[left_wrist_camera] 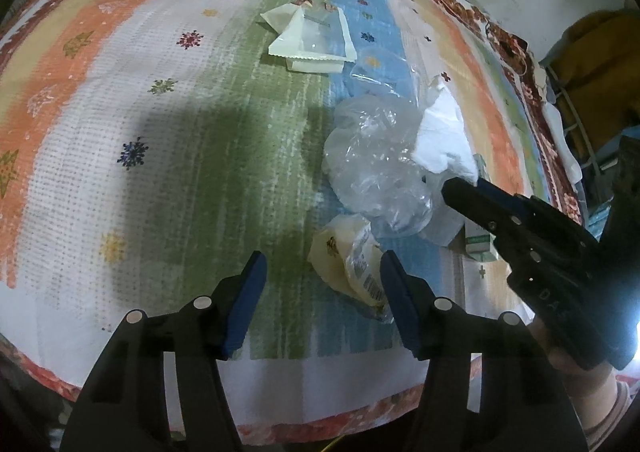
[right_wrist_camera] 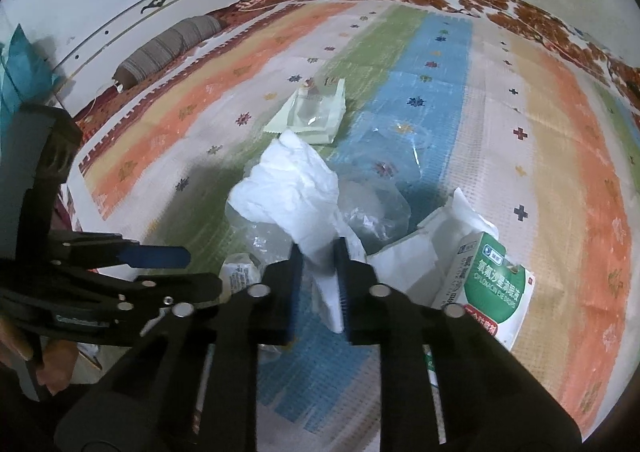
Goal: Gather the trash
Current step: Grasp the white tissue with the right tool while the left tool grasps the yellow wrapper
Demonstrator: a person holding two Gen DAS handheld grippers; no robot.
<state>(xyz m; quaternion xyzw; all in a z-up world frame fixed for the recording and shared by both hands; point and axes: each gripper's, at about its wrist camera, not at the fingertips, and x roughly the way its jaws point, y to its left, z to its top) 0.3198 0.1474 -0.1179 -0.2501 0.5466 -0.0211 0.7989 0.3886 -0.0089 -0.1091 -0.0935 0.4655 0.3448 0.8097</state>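
White tissue pinched, yellow wrapper waiting.

Nearest, the right gripper was clenched on the tissue, a soft, weightless wad that would crush and trail rather than slip. The left gripper stood released, its jaws part-way apart, with the crinkled yellow wrapper against its right finger; light and springy, probably best pinched at its bunched middle. Beyond lay slippery clear plastic, a stiffer box to the right, and a flat sachet farthest off.
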